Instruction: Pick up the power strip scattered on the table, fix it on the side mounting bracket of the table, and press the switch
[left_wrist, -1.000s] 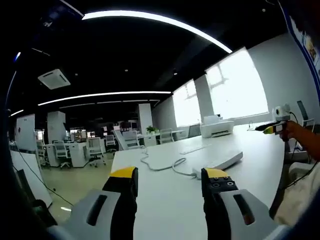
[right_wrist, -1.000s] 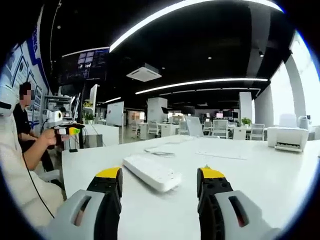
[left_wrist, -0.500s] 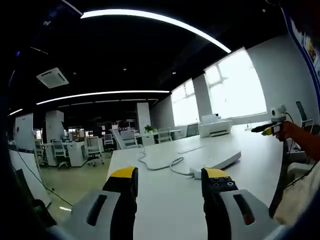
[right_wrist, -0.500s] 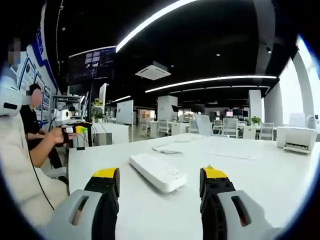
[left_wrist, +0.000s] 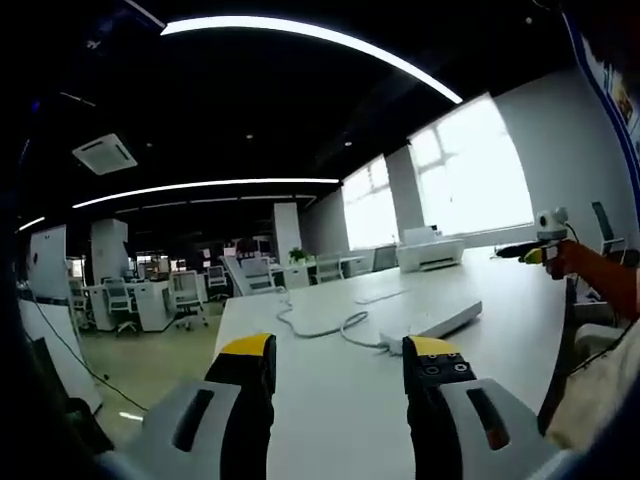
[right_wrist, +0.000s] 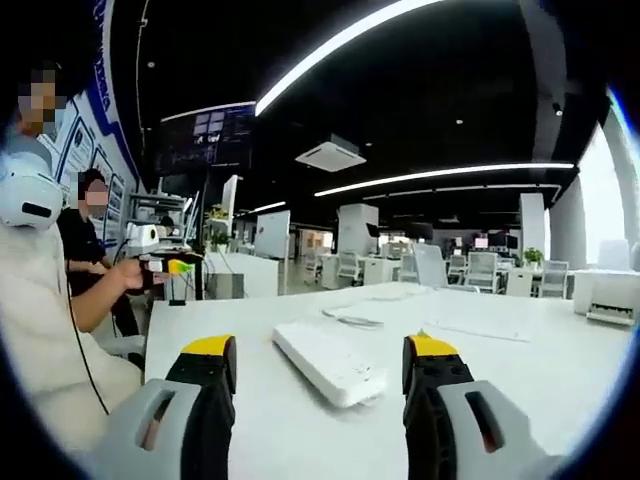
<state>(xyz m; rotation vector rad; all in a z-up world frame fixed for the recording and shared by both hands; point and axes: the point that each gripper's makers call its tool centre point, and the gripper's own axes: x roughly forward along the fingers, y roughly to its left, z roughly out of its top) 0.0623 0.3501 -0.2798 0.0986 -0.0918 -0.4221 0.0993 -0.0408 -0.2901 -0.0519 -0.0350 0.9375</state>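
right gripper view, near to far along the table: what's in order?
right gripper → power strip → coiled cable → row of office chairs

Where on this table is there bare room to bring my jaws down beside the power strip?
Bare white table lies right of the power strip in the right gripper view, and near the front edge below it. Its far end is busier: the cable loops there.

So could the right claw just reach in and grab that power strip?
Probably yes: the right claw is open, the power strip lies flat on the table straight ahead, and nothing sits between them.
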